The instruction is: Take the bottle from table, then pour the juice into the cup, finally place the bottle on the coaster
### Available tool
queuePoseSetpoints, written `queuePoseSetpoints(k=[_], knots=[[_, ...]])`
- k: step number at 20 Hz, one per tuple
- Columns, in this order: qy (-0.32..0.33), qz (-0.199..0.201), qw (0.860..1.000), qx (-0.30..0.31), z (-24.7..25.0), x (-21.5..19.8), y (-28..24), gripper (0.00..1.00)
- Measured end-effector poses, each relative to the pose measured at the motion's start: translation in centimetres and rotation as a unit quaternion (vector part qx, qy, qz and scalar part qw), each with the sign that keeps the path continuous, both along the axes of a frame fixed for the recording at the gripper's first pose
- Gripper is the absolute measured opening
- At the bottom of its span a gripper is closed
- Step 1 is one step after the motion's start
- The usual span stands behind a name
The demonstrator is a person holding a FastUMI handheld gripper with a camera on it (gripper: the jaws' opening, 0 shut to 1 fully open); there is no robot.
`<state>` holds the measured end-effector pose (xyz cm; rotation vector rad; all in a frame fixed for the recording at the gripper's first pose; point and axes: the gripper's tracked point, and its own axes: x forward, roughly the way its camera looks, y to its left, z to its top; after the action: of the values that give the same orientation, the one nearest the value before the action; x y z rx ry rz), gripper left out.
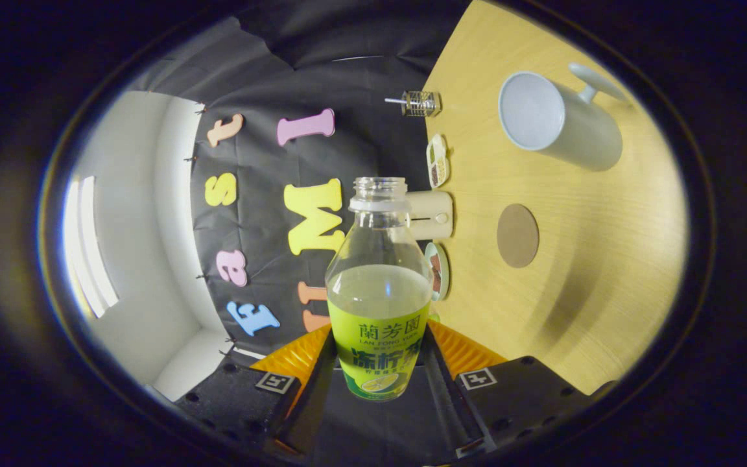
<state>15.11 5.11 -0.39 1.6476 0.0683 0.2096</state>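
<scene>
Bottle in the claw, tipped sideways, cup not yet reached.

Pour step in hand, by my judgement: the bottle point(379, 285) was open at the neck and lay near level against the table point(581, 305), juice standing roughly half up the body, none at the mouth. To do it well, carry the mouth over the cup point(558, 120) before tilting further, then tip slowly so the stream lands inside the rim. The cup stood well beyond the fingers, the coaster point(517, 235) nearer, between cup and bottle, bare. The gripper point(379, 363) was pinching the bottle at its label, a finger pressed on each side, jaws spread only to the bottle's width.
</scene>
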Motion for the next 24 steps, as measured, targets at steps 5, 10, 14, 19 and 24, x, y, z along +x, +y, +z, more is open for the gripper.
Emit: queuePoseSetpoints(k=[5,10,14,19,24], knots=[[-0.003,-0.008,0.999,0.034,0.2,0.9,-1.1,0.77],[-0.022,-0.011,0.996,0.091,1.0,1.7,-2.2,0.77],[-0.019,-0.015,0.994,0.106,0.7,1.8,-2.9,0.77],[-0.018,-0.012,0.991,0.129,1.0,2.2,-3.5,0.77],[-0.025,-0.016,0.989,0.147,1.5,2.0,-3.7,0.77]])
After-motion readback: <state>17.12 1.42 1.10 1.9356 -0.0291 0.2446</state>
